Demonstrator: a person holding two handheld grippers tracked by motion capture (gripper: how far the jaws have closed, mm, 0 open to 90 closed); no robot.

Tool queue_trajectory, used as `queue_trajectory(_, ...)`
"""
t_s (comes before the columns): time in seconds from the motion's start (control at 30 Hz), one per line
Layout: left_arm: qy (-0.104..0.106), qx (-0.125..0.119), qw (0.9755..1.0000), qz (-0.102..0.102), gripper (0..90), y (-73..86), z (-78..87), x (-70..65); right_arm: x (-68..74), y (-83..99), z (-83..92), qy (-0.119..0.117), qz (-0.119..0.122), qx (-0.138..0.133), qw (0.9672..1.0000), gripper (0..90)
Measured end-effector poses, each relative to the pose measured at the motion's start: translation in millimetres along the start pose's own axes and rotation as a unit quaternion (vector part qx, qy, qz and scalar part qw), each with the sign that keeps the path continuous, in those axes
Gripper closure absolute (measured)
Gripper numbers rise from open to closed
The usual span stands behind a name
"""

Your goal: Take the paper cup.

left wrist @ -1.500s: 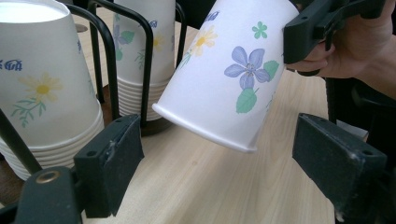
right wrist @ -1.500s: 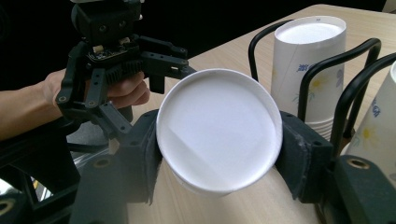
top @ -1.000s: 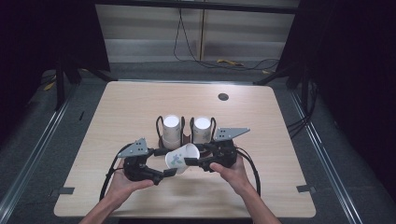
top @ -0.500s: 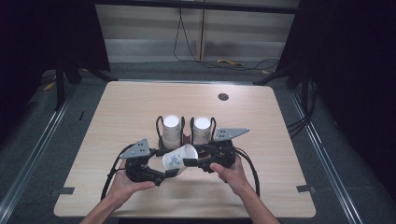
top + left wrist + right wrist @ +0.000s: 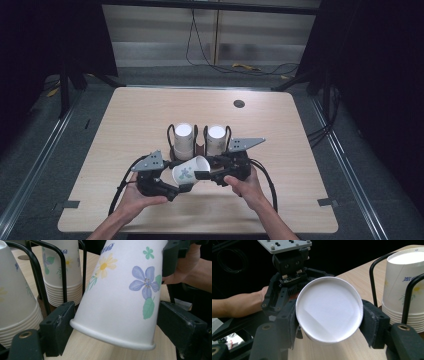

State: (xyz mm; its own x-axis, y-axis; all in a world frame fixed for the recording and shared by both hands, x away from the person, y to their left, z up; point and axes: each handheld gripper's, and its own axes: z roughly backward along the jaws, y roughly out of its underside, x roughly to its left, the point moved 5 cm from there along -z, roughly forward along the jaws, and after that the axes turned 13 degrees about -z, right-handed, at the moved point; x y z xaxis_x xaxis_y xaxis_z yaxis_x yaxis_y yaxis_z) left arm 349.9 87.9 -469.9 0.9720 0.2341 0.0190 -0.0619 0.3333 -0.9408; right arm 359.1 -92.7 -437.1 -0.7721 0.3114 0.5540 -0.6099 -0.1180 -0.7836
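Observation:
A flowered paper cup point(image 5: 187, 172) hangs on its side just above the table, between my two grippers. My right gripper point(image 5: 202, 168) is shut on its base end. In the right gripper view both pads clamp the cup point(image 5: 329, 310) just behind its white bottom disc. My left gripper point(image 5: 179, 180) reaches around the mouth end. Its jaws have just been opening and stand wide apart. In the left gripper view the cup point(image 5: 120, 297) sits between them, its rolled rim against the pads with no visible squeeze.
Directly behind the cup, a black wire rack point(image 5: 199, 146) holds two upside-down stacks of cups point(image 5: 183, 140) point(image 5: 216, 140). A round cable hole point(image 5: 239, 104) lies far back on the wooden table point(image 5: 125, 125). Dark floor and rails surround the table.

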Motion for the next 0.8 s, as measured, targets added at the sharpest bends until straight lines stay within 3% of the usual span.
queue_trajectory(0.8, -0.002, 0.000, 1.0000, -0.003, 20.2, 3.3, -3.6, -0.9, 1.2, -0.5, -2.3, -0.004, -0.003, 0.008, 1.0000, 37.8)
